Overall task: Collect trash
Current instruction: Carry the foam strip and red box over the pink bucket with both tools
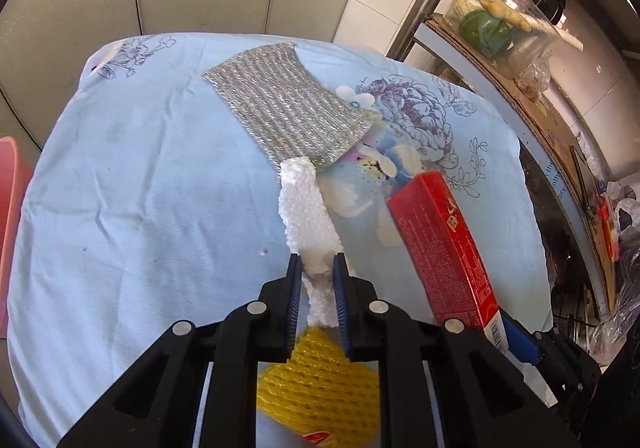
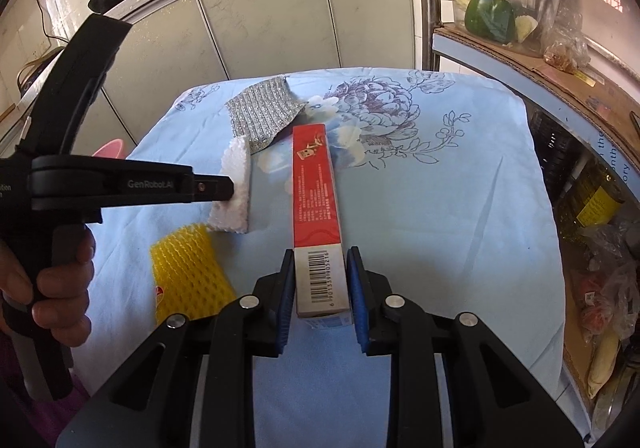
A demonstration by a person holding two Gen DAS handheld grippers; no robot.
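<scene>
Nearest lies the yellow foam net on the blue flowered cloth, not yet picked. The right gripper is clamped on the red box. A little farther left, the left gripper pinches the white foam sleeve, whose far end touches the silver pad. The step in hand seems to be grasping; next both pieces need lifting clear toward a bin, which is not visible.

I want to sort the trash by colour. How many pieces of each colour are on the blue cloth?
Red: 1, the box, in the right gripper.
White: 1, the foam net, in the left gripper.
Yellow: 1, the net.
Silver: 1, the pad.
Total: 4
</scene>
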